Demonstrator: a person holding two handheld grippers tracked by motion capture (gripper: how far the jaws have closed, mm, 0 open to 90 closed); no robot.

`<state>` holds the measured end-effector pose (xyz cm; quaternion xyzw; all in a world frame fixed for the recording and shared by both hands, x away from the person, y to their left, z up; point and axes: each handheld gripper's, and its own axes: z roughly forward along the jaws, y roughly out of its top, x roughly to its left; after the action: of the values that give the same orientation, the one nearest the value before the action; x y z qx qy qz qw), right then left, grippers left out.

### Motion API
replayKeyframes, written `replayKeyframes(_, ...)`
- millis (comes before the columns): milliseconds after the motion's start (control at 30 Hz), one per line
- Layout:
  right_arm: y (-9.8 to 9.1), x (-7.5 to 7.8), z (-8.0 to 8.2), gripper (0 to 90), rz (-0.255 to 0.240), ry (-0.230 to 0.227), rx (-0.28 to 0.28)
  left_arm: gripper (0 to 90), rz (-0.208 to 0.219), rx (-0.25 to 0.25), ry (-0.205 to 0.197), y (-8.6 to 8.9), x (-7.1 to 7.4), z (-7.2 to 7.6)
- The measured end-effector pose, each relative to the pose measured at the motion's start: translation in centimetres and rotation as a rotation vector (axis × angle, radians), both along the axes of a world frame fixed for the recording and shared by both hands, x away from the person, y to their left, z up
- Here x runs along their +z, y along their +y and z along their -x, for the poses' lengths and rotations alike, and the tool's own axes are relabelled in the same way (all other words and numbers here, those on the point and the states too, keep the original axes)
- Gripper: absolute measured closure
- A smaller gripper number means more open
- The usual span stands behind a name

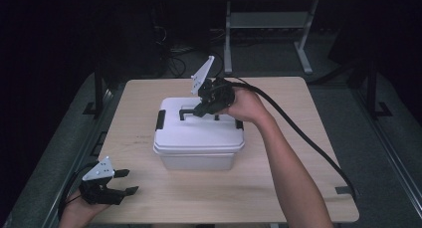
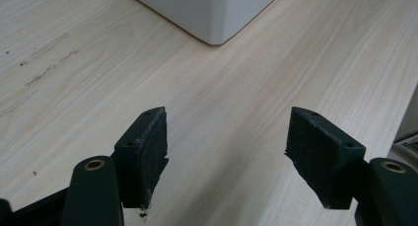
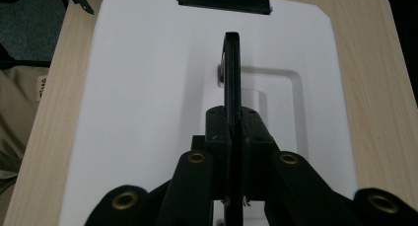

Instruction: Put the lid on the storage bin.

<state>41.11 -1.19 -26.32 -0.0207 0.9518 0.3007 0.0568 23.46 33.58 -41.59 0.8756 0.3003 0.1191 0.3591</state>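
The light wooden desk (image 1: 278,188) takes up the middle of the high view, with dark floor around it. A white box (image 1: 198,138) with a white lid stands near the centre of the desk; a black latch (image 1: 160,119) sits at the lid's left end.

A black carrying handle (image 3: 231,73) rises upright from a recess in the top of the lid. In the high view, the right gripper (image 1: 201,108) hangs over the centre of the lid, the hand reaching in from the lower right and a thick black cable trailing off to the right edge. In the right gripper view, the gripper (image 3: 231,137) is clamped tight on the handle, one pad pressed on each flat side, and the handle stands up between them toward the top of the frame.

The left gripper (image 1: 130,181) rests low at the lower left of the high view, well apart from the box. In the left gripper view its pads (image 2: 148,152) stand well apart with only bare desk between them, and a corner of the box (image 2: 212,14) shows at the top centre.
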Motion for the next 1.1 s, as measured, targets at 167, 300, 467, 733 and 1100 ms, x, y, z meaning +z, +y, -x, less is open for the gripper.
replayKeyframes(167, 0.3, -0.4, -0.2, 84.1, 0.009, 0.003, -0.004, 31.8, 0.005, 0.005, 0.001, 0.1, 0.0, 0.0)
replayKeyframes(300, 0.7, -1.3, -0.4, 84.1, 0.013, 0.018, -0.016, 31.8, 0.001, -0.002, -0.002, 0.1, 0.0, 0.0)
replayKeyframes(467, 0.9, -1.8, -0.6, 84.1, 0.008, 0.022, -0.019, 31.8, 0.004, 0.002, 0.000, 0.1, 0.0, 0.0)
replayKeyframes(733, 1.1, -2.2, -0.7, 84.0, 0.002, 0.025, -0.019, 31.8, 0.005, 0.002, 0.002, 0.1, 0.0, 0.0)
replayKeyframes(1100, 1.2, -2.3, -0.5, 84.0, -0.002, 0.033, -0.037, 31.8, 0.004, 0.002, 0.000, 0.1, 0.0, 0.1)
